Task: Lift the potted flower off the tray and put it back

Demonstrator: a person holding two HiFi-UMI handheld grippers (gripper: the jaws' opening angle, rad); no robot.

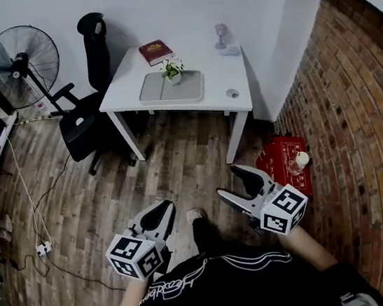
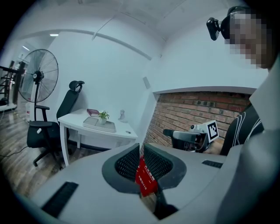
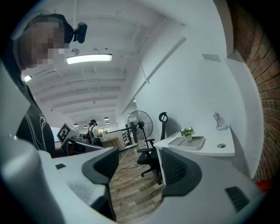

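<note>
Head view: potted flower (image 1: 172, 70) upright on the grey tray (image 1: 158, 90), on the white table (image 1: 219, 74), well apart from both grippers.
Alone on the tray, at its far edge; small white pot holding green leaves and pale blooms. Left gripper (image 1: 165, 209) low over the wood floor, fingers closed together on nothing. Right gripper (image 1: 227, 182) spread apart, nothing between its fingers. Just beside it on the floor, a red crate (image 1: 280, 157) with a pale-capped bottle (image 1: 297, 162) inside.
</note>
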